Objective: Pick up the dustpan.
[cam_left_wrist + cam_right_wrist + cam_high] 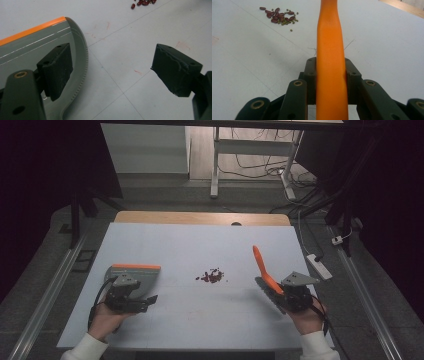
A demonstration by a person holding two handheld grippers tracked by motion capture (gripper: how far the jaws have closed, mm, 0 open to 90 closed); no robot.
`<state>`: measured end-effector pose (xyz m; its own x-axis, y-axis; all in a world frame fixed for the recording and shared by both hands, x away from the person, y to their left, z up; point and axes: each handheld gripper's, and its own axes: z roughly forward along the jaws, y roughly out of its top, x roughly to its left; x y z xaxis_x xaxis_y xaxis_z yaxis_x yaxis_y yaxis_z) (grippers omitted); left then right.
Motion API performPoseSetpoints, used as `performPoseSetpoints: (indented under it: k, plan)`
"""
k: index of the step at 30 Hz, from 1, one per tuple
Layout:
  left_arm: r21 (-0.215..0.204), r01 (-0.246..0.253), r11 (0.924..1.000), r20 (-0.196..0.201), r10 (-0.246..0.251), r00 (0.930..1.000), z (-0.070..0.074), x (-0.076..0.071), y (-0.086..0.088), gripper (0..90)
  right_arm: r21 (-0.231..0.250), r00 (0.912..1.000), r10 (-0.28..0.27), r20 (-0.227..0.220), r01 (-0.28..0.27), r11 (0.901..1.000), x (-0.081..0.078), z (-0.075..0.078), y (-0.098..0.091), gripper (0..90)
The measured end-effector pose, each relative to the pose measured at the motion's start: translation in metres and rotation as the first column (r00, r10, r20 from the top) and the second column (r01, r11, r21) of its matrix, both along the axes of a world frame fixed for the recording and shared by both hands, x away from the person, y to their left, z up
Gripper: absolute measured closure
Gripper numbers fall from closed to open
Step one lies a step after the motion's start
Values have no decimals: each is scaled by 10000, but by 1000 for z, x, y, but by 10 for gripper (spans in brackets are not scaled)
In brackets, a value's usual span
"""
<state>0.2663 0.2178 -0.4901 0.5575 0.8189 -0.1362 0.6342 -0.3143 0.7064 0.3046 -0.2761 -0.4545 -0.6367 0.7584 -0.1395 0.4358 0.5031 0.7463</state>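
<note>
A grey dustpan (134, 275) with an orange front lip lies on the white table at the left. My left gripper (149, 303) hovers just in front of it, open. In the left gripper view its jaws stand wide apart (110, 62), one over the dustpan (37, 42), with nothing between them. At the right, my right gripper (276, 295) is shut on a long orange handle (261, 262) that sticks up and away from it. The right gripper view shows that handle (329, 45) clamped between the jaws (329, 63). A small pile of red beans (212, 276) (279, 16) (143, 2) lies between the two.
The white table sheet (200, 245) has a wooden strip (200, 217) along its far edge. Beside the table at the right a power strip (320, 266) lies on the floor, and a desk frame with cables (250, 165) stands beyond.
</note>
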Motion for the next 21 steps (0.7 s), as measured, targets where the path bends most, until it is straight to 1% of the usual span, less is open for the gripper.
performPoseSetpoints:
  k: [5, 7, 9, 18, 21]
  plan:
    - [38, 50, 10000, -82, -50, 10000, 0, 0, -1, 172, -47, 10000, -27, 0, 27, 10000, 0, 0, -1, 700]
    - [76, 82, 9999, -85, -81, 9999, 0, 0, -2, 172, -65, 9999, -94, 68, 95, 9999, 0, 0, -1, 700]
    - [95, 118, 9999, -75, -117, 9999, 1, 0, -3, 172, -15, 9999, -133, 70, 134, 9999, 0, 0, -1, 699]
    - [106, 71, 9999, -77, -70, 9999, 3, 0, -2, 170, -103, 9999, -96, 110, 97, 9999, -1, 0, 0, 699]
    - [115, 10, 9999, -46, -10, 10000, 3, 0, -1, 168, -52, 9998, -130, 115, 131, 9999, -1, 0, -1, 700]
